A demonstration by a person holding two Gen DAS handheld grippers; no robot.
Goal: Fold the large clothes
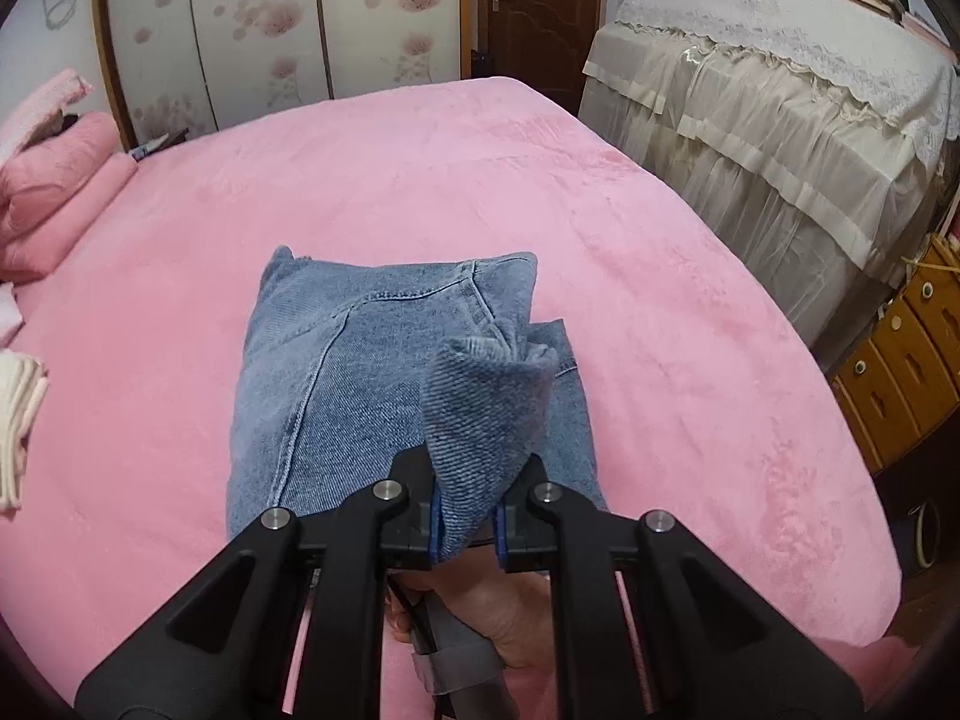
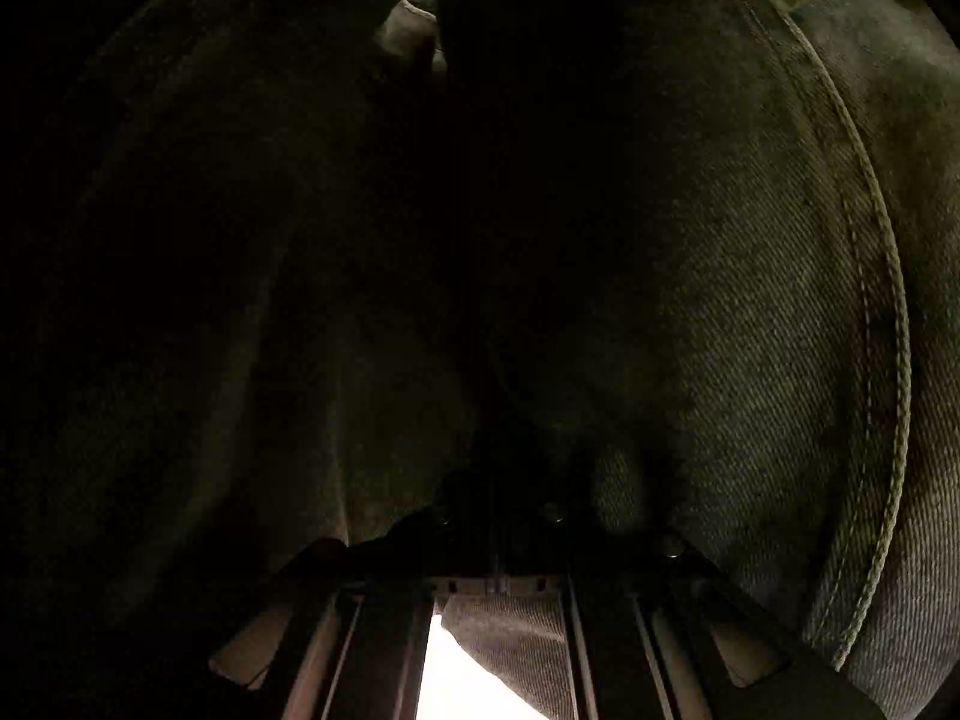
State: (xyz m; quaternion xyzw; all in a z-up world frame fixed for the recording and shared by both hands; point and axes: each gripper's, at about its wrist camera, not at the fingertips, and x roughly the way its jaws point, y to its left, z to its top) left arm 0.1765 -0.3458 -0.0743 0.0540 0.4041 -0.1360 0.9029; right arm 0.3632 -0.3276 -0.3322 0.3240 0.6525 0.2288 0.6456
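Note:
A pair of blue denim jeans [image 1: 336,372] lies folded into a thick bundle on the pink bed [image 1: 690,360]. My left gripper [image 1: 468,516] is shut on a bunched corner of the denim, which stands up between the blue pads just above the bundle's near right side. In the right wrist view dark denim [image 2: 750,330] with a stitched seam fills almost the whole picture. My right gripper [image 2: 492,516] is buried under the fabric, and its fingers look pressed together in the dark.
Pink pillows [image 1: 54,192] lie at the bed's far left. Folded pale cloth [image 1: 18,420] sits at the left edge. A lace-covered table [image 1: 780,96] and a wooden drawer chest [image 1: 900,372] stand to the right. A wardrobe and door are behind.

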